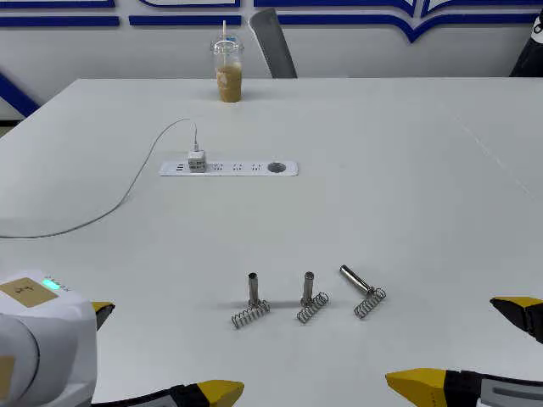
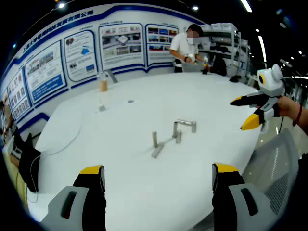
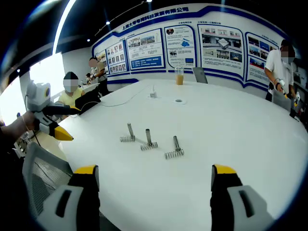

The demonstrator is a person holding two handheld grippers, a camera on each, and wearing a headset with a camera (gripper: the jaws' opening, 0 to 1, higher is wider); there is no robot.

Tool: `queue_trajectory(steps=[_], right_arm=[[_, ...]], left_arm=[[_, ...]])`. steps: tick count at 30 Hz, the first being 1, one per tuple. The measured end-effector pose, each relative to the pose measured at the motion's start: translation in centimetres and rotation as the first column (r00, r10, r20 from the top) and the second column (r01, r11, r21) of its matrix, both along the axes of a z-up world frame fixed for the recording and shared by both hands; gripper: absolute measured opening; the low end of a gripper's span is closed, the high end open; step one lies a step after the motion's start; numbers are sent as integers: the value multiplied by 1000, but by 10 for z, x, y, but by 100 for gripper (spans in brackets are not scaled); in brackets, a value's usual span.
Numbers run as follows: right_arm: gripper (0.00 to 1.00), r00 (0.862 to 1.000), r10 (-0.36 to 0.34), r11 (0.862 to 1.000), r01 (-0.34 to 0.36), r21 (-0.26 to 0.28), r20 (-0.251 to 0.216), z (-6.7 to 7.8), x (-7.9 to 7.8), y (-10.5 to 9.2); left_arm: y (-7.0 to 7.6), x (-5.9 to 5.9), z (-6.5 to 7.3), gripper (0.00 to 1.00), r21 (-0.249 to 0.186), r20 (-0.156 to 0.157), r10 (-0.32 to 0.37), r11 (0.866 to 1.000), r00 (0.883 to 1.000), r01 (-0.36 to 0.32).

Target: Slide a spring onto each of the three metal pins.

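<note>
Three short metal pins stand in a row on the white table: left pin, middle pin, and right pin, which leans over to the left. A loose spring lies at the foot of each. My left gripper is open at the near left edge, well short of the pins. My right gripper is open at the near right. The right gripper view shows the pins and springs beyond its spread jaws. In the left gripper view the pins lie ahead.
A white power strip with a plugged charger and trailing cable lies mid-table. An iced drink cup stands at the far edge by a chair. Seated people and a standing person are around the table.
</note>
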State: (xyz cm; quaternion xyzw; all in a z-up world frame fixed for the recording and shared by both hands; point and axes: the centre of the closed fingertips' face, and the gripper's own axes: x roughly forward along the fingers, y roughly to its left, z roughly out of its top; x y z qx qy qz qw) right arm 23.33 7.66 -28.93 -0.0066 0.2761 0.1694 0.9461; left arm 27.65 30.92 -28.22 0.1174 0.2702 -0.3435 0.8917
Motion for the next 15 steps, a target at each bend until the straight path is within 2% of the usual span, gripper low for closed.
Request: queue_trajectory(steps=[15], right_arm=[[98,1000,-3,1000,3,-4,-4,-1,-2,-2]], left_arm=[[0,-1,-1,94,6,-2,-3,1000,1000,3]])
